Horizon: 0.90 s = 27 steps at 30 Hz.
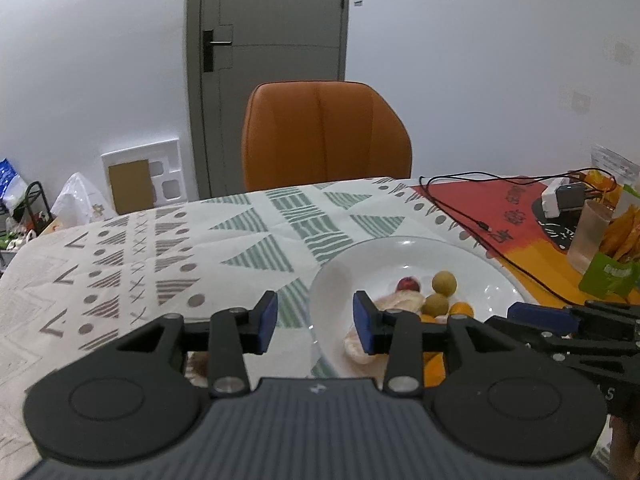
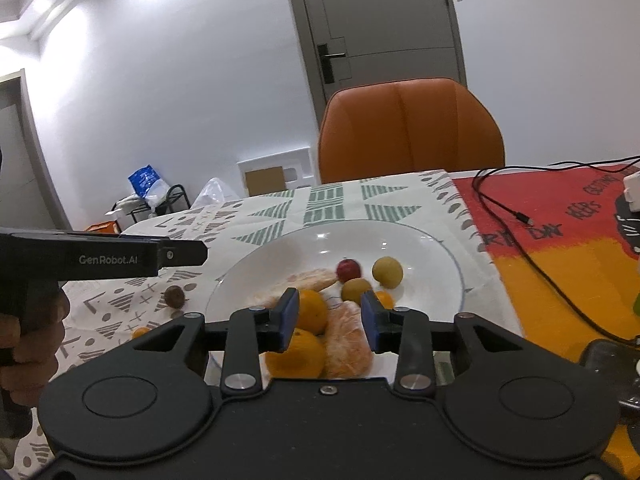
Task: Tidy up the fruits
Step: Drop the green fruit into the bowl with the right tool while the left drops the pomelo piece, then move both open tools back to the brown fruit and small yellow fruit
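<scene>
Table (image 2: 256, 216) (patterned cloth): white plate (image 2: 432, 248), brown fruit (image 2: 175, 297) beside, black cable (image 2: 532, 256), possibly small orange (image 2: 141, 333).

Right tongs (image 2: 329, 322) partly hide two oranges (image 2: 298, 350).

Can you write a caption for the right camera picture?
Open right gripper hovers over oranges on the white plate.

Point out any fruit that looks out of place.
Two fruits lie on the tablecloth instead of in the white plate: a brown round fruit left of the plate's rim, and a small orange fruit nearer the camera. The rest sit inside the plate.
</scene>
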Each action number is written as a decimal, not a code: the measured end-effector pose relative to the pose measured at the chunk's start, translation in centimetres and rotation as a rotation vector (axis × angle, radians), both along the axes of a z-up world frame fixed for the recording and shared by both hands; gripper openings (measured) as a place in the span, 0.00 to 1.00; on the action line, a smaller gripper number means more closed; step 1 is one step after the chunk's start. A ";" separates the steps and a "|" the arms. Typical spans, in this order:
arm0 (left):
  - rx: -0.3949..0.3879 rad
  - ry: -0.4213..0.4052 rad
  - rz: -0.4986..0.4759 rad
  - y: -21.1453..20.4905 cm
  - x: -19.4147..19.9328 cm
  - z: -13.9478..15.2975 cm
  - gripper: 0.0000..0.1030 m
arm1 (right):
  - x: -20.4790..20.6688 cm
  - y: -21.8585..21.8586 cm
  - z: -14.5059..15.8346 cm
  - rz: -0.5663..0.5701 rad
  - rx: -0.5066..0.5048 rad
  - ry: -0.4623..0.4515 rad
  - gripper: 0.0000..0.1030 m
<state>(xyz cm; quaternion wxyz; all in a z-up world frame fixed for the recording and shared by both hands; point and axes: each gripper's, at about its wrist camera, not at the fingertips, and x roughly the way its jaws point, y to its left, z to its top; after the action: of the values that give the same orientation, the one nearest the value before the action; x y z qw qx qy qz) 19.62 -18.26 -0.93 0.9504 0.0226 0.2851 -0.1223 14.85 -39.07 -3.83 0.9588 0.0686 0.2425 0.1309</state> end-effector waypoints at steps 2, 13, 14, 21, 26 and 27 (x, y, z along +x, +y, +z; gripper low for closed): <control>0.002 0.006 0.014 0.5 -0.2 -0.1 0.39 | 0.0 0.4 0.1 0.009 0.001 -0.003 0.35; 0.000 0.015 0.078 3.5 -1.3 -0.1 0.51 | 0.1 2.1 0.1 0.045 -0.001 -0.007 0.43; -0.002 0.017 0.084 3.8 -1.3 -0.1 0.51 | 0.1 2.3 0.1 0.049 -0.002 -0.007 0.43; -0.009 0.023 0.126 5.7 -1.8 -0.3 0.66 | 0.2 3.8 0.1 0.073 -0.011 -0.019 0.76; -0.004 0.027 0.167 7.2 -2.2 -0.8 0.80 | 0.2 4.7 0.2 0.076 -0.007 -0.040 0.99; -0.003 0.029 0.180 7.6 -2.3 -0.9 0.81 | 0.2 4.9 0.2 0.080 -0.008 -0.039 1.00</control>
<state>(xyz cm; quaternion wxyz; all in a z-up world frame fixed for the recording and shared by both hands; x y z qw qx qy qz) 17.35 -10.65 -1.83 0.9533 -0.0064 0.2996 -0.0372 15.07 -34.17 -3.59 0.9577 0.0523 0.2267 0.1693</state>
